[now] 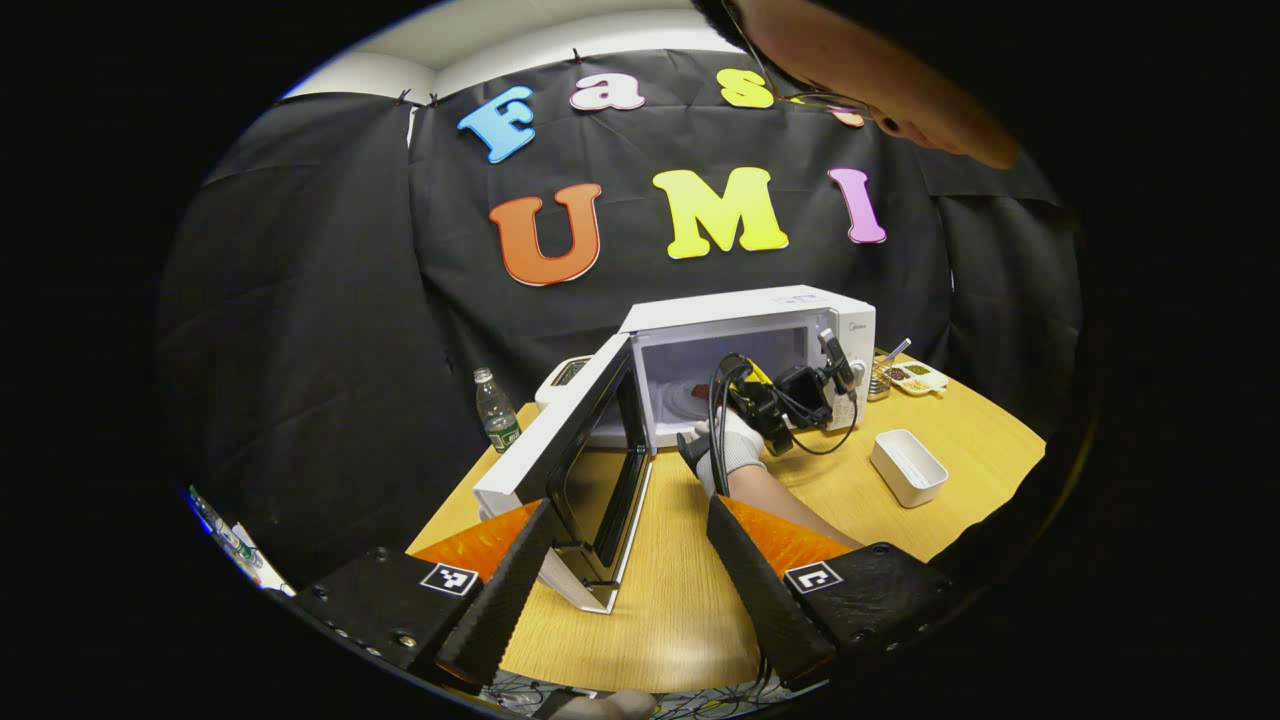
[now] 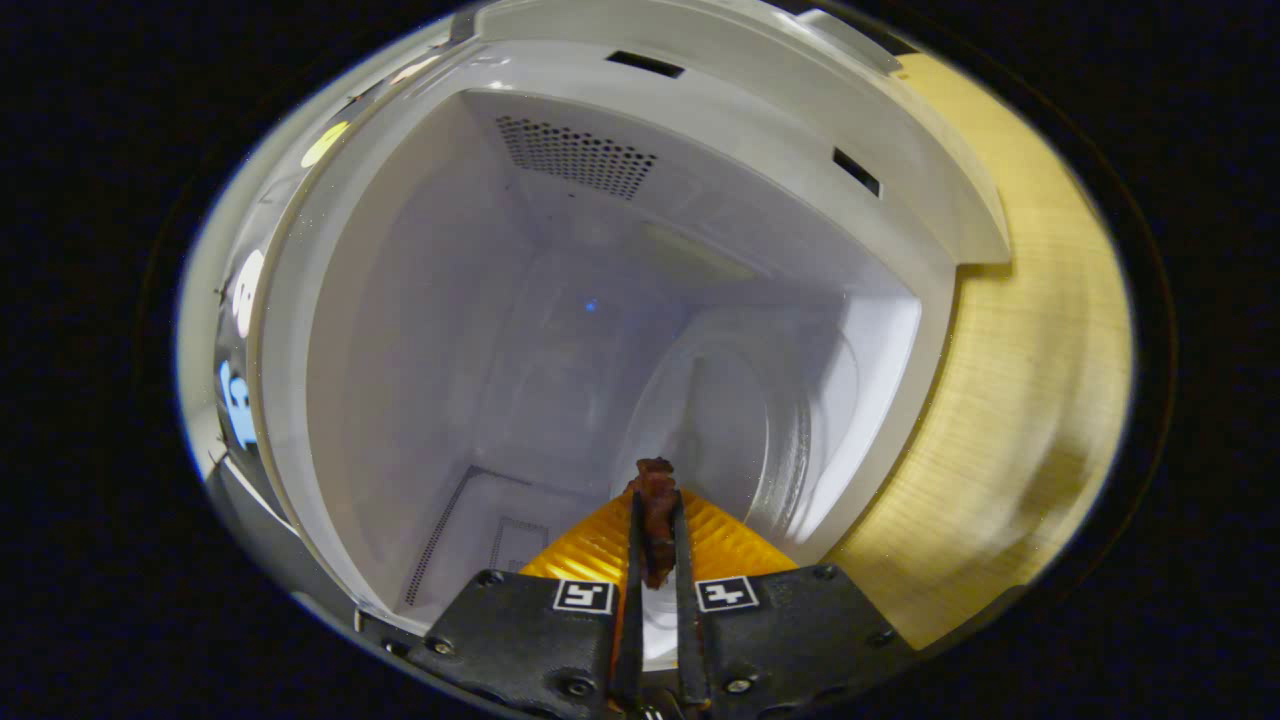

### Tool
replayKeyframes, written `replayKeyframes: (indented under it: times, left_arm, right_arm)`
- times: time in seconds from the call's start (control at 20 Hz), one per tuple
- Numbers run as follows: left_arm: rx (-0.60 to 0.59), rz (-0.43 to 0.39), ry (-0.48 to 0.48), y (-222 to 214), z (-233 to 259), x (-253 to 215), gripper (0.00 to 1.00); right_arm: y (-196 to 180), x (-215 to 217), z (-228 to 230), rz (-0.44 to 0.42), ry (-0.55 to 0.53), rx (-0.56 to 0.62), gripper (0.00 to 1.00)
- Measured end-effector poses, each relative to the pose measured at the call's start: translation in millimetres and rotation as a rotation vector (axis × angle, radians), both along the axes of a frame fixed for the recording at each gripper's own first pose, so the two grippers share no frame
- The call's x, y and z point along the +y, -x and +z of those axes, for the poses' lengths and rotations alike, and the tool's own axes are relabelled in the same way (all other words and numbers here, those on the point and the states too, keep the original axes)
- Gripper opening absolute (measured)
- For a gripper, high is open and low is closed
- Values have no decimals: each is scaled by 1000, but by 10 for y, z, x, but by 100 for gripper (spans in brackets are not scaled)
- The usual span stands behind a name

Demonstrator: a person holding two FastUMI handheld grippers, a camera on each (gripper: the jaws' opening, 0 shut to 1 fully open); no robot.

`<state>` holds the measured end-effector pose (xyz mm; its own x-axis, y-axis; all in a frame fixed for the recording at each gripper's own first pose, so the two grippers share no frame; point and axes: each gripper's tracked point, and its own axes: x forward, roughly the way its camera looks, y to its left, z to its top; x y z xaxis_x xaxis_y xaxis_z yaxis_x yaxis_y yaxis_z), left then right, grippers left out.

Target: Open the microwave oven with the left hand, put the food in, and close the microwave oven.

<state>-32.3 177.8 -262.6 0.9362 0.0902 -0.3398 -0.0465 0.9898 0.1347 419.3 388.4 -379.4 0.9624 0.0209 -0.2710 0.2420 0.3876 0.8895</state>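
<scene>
Two grippers in play. Left gripper [image 1: 625, 590] hangs back over the wooden table [image 1: 680, 600], fingers spread wide, nothing between them; square coded marker tags sit on both finger bases, no readable text. Ahead of it the white microwave oven [image 1: 745, 310] stands on the table with its door [image 1: 560, 450] swung fully open toward the camera. Small logo at the top right of the microwave front, too small to read.

Right gripper [image 1: 745, 395], held by a gloved hand [image 1: 728, 445], reaches into the oven cavity in the left gripper view. In the right gripper view the right gripper's fingers [image 2: 634, 560] sit narrow, clamped on a dark reddish piece of food [image 2: 656, 520], held inside the cavity above the glass turntable [image 2: 790, 440].

Also on the table: plastic bottle [image 1: 495, 408] left of the oven, label unreadable; white rectangular container [image 1: 908, 466] to the right; small tray of condiments [image 1: 915, 376] behind it.
</scene>
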Motion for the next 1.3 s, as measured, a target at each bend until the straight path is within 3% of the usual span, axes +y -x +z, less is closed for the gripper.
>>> replayKeyframes:
  times: [0.05, 0.2, 0.25, 0.35, 0.55, 0.7, 0.8, 0.95, 1.0, 1.15, 1.2, 1.3]
  left_arm:
    - [-2, 5, 0, -9, 18, 17, 95]
    - [-7, 11, -11, -43, 56, 30, 95]
    - [-5, 12, -13, -53, 44, 23, 95]
    - [-10, 7, -16, -67, 72, -6, 95]
    - [-17, 3, -24, -93, 95, -46, 95]
    - [-16, 0, -24, -98, 88, -82, 95]
    - [-15, 0, -22, -114, 69, -93, 95]
    - [-14, 0, -21, -126, 68, -115, 95]
    - [-21, -4, -23, -130, 102, -116, 95]
    - [-41, 1, -28, -118, 133, -83, 95]
    - [-37, 4, -28, -121, 126, -62, 95]
    - [-56, 9, -34, -119, 186, -5, 95]
  right_arm:
    - [-38, -38, 23, -7, 20, -17, 10]
    - [-40, -13, 226, 19, 48, -77, 48]
    - [-26, -29, 268, 21, 82, -80, 72]
    - [-5, -102, 243, 23, 174, -62, 87]
    - [8, -169, 154, 71, 353, -46, 87]
    - [-14, -201, 132, 99, 420, -37, 88]
    - [10, -171, 181, 136, 587, -64, 87]
    - [50, -141, 117, 138, 528, -46, 89]
    - [62, -194, 102, 133, 564, -44, 100]
    - [96, -218, 162, 152, 553, -49, 100]
    - [133, -232, 202, 159, 564, -48, 89]
    - [263, -210, 318, 191, 603, -67, 89]
